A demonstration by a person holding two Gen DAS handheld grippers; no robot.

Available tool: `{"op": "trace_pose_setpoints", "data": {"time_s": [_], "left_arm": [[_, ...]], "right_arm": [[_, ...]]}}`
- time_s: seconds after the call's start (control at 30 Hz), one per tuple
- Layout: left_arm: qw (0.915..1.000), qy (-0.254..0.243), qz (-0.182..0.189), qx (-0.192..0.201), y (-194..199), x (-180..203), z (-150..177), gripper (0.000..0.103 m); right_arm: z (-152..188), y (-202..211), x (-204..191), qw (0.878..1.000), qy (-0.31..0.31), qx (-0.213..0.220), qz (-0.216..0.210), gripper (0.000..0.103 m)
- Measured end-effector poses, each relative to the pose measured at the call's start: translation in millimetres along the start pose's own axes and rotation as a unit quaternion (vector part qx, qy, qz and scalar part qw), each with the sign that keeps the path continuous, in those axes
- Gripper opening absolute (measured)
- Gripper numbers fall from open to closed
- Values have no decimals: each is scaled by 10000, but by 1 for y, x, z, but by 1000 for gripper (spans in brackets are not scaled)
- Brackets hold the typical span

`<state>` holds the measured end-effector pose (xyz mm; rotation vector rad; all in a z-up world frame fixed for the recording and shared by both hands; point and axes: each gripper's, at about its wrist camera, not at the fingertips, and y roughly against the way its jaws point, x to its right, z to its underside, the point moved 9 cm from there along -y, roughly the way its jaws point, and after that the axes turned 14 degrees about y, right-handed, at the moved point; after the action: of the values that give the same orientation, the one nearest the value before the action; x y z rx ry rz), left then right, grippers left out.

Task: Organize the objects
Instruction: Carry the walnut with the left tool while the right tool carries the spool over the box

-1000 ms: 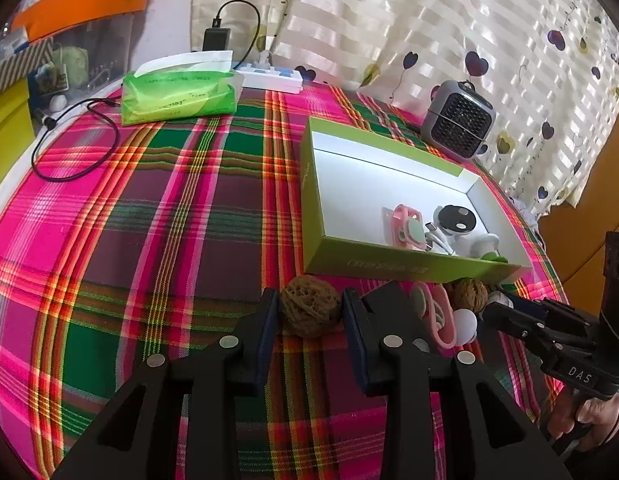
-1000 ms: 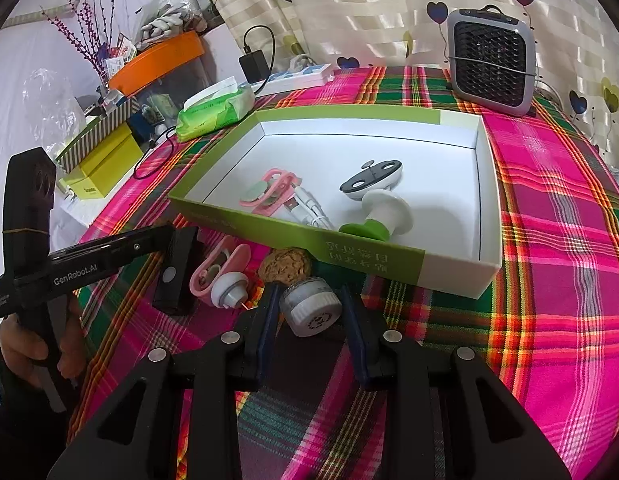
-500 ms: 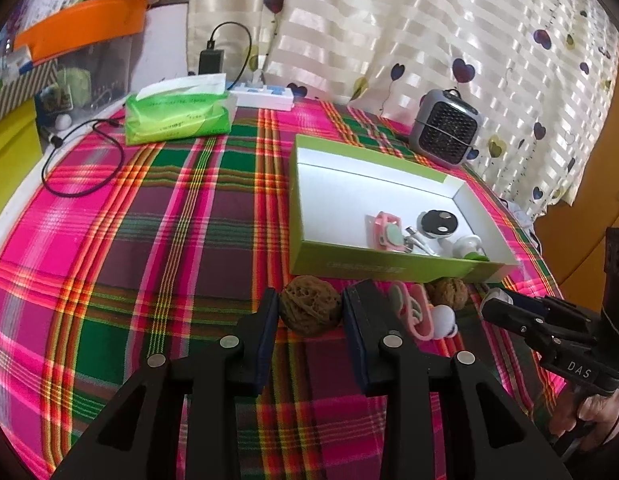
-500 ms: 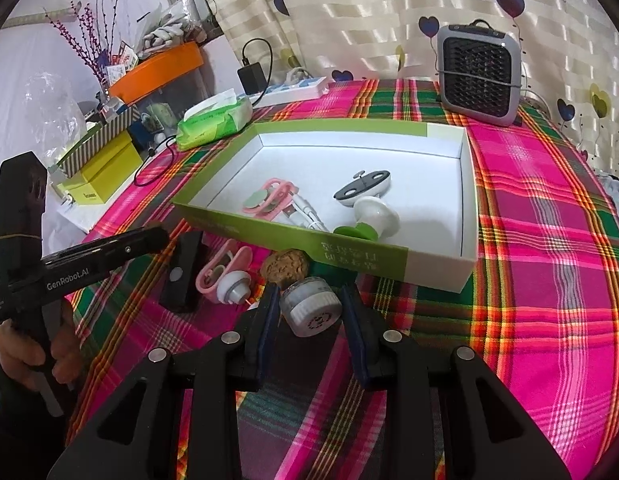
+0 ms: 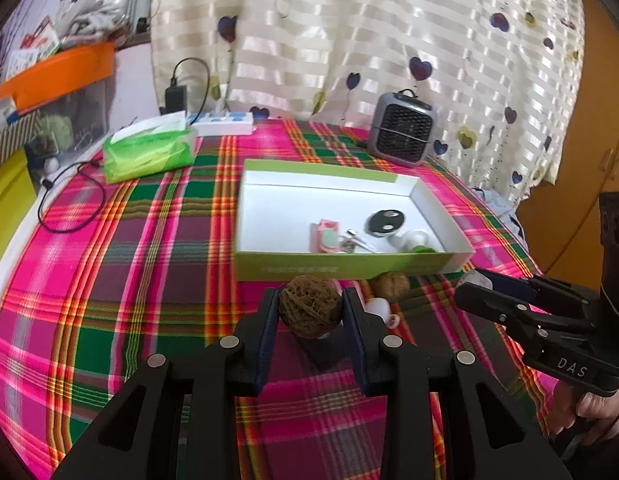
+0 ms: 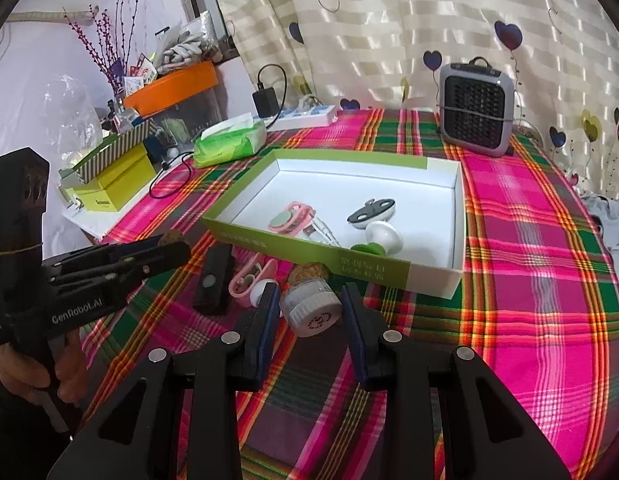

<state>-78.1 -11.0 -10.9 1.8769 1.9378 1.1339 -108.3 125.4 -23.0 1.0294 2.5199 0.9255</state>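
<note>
My left gripper (image 5: 310,312) is shut on a brown walnut (image 5: 310,310) and holds it above the plaid cloth, short of the green-and-white box (image 5: 341,270). My right gripper (image 6: 311,311) is shut on a small white round jar (image 6: 311,307), raised in front of the same box (image 6: 309,246). Inside the box lie a pink clip (image 6: 291,220), a white cable, a black-and-white disc (image 6: 371,210) and a white-and-green knob (image 6: 379,238). On the cloth before the box sit a second walnut (image 5: 390,285), a pink-and-white item (image 6: 251,280) and a black block (image 6: 212,280).
A grey mini heater (image 6: 475,110) stands behind the box. A green tissue pack (image 5: 149,152), a white power strip (image 5: 223,123) with a charger and a black cable (image 5: 65,200) lie at the back left. Yellow and orange boxes stand off the table's left edge.
Both grippers have risen and pulled back, lifting the walnut and the white jar off the cloth. The box and loose items now appear farther away.
</note>
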Motion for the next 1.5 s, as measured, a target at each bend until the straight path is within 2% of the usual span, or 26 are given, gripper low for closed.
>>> {"op": "trace_pose_setpoints", "data": {"time_s": [0.53, 1.0, 1.5], "left_arm": [[9987, -446, 121, 209, 21, 37, 2, 30], [9981, -561, 86, 257, 22, 42, 0, 30], [9974, -693, 33, 202, 6, 45, -9, 30]], "right_arm": [[-10, 21, -9, 9997, 112, 220, 85, 33], [-14, 20, -9, 9996, 166, 220, 107, 33], [-21, 8, -4, 9996, 203, 166, 104, 33]]}}
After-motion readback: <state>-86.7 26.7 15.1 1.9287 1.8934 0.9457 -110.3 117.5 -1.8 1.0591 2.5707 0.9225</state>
